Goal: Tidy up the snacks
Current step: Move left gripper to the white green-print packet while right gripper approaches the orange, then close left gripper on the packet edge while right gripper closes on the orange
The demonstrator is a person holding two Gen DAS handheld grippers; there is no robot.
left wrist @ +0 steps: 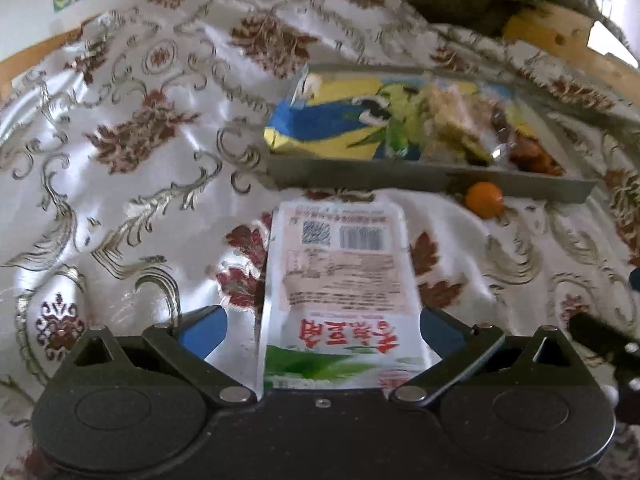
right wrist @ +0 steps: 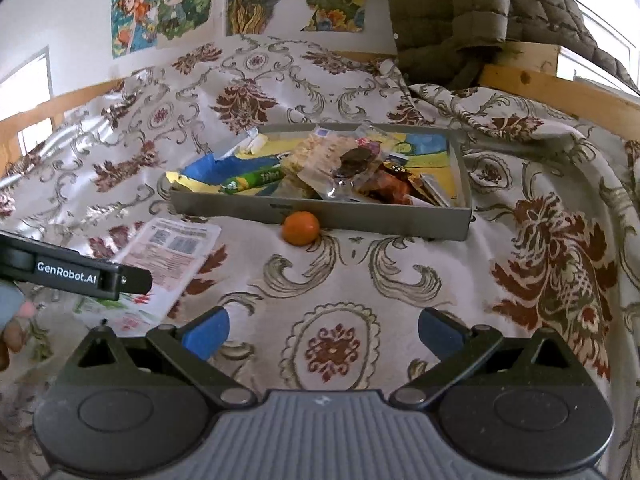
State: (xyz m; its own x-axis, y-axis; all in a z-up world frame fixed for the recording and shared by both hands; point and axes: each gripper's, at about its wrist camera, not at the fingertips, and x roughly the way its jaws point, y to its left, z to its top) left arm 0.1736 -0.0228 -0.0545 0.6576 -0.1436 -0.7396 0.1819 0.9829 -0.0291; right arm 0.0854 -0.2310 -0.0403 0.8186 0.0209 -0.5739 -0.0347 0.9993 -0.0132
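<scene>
A white snack packet [left wrist: 340,280] with red writing and barcodes lies on the patterned cloth between the open jaws of my left gripper [left wrist: 324,330]; the blue pads stand apart on either side of it. The packet also shows in the right wrist view [right wrist: 168,264], under the left gripper's body [right wrist: 76,274]. A grey tray [left wrist: 400,178] holds several snacks on a blue and yellow bag [left wrist: 320,124]. A small orange [left wrist: 484,199] sits against the tray's front wall, also seen in the right wrist view [right wrist: 301,228]. My right gripper [right wrist: 324,332] is open and empty above bare cloth.
The grey tray [right wrist: 320,214] stands mid-table with wrapped snacks [right wrist: 352,164] piled in it. A quilted dark jacket [right wrist: 460,12] hangs at the back right over a wooden rail [right wrist: 560,92]. Posters [right wrist: 160,8] hang on the back wall.
</scene>
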